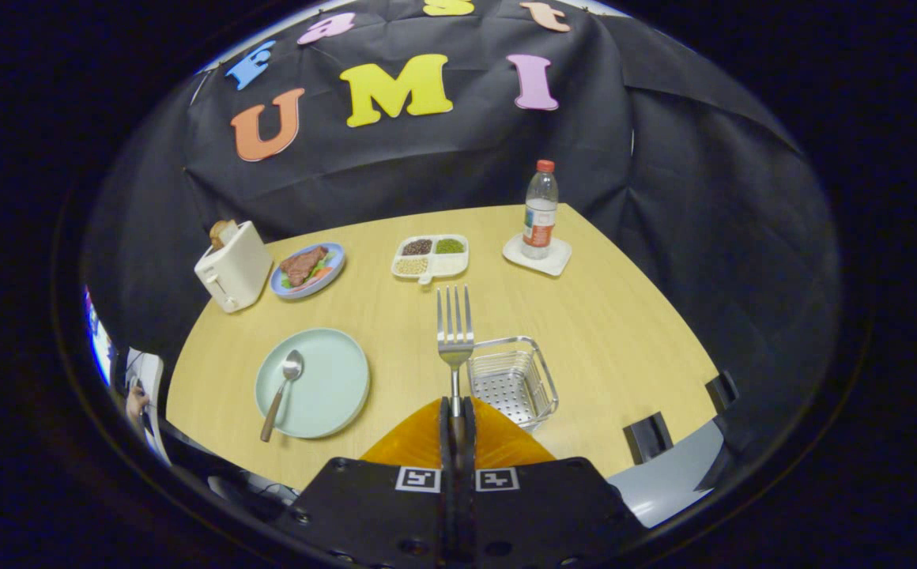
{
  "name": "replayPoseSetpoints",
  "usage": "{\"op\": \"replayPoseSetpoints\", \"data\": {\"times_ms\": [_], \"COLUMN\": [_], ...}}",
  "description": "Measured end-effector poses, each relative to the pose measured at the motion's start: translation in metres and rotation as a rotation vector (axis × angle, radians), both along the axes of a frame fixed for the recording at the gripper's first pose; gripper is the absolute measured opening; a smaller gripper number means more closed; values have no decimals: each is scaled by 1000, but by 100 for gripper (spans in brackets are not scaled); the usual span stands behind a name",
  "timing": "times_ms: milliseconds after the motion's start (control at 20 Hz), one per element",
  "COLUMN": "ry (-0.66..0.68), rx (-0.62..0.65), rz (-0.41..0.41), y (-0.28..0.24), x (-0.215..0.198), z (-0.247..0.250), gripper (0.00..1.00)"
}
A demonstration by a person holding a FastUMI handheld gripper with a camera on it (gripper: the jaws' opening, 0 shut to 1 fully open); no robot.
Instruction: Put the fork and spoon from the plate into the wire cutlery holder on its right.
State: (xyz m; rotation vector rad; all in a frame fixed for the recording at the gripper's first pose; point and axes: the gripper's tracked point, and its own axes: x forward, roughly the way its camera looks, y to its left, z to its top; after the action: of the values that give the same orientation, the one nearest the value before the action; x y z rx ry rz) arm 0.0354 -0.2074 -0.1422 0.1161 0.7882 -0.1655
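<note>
**Steel fork held up over the table, spoon waiting on the plate**

Wooden table (601,316) carries everything here, the booth's cloth wall behind it. Largest of the task's things is the pale green plate (332,387), with the spoon (283,391) lying on its left part, bowl away from the fingers and brown handle reaching over the near rim. Right of the plate, well apart from it, stands the wire cutlery holder (515,383), a square basket with a perforated floor, open at the top. The gripper (456,419) is closed tight on the fork (454,336): both fingers press the handle low down, and the tines point up and away, just left of the holder.

Judging by its look, the fork is stiff, light metal with a smooth, slippery shaft, so a firm pinch is needed or it may swivel. The spoon seems best taken at its handle, which likely offers better grip than polished metal.

Beyond stand a toaster (233,266), a blue plate of food (308,270), a divided dish (431,258) and a bottle (540,209) on a coaster; its label is too small to read
</note>
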Motion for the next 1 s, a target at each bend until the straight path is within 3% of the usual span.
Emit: {"op": "replayPoseSetpoints", "data": {"times_ms": [400, 1000], "ry": [60, 79], "rx": [28, 56], "rz": [-15, -16], "y": [-35, -38], "x": [-5, -8], "z": [-30, -39], "gripper": [1, 6]}}
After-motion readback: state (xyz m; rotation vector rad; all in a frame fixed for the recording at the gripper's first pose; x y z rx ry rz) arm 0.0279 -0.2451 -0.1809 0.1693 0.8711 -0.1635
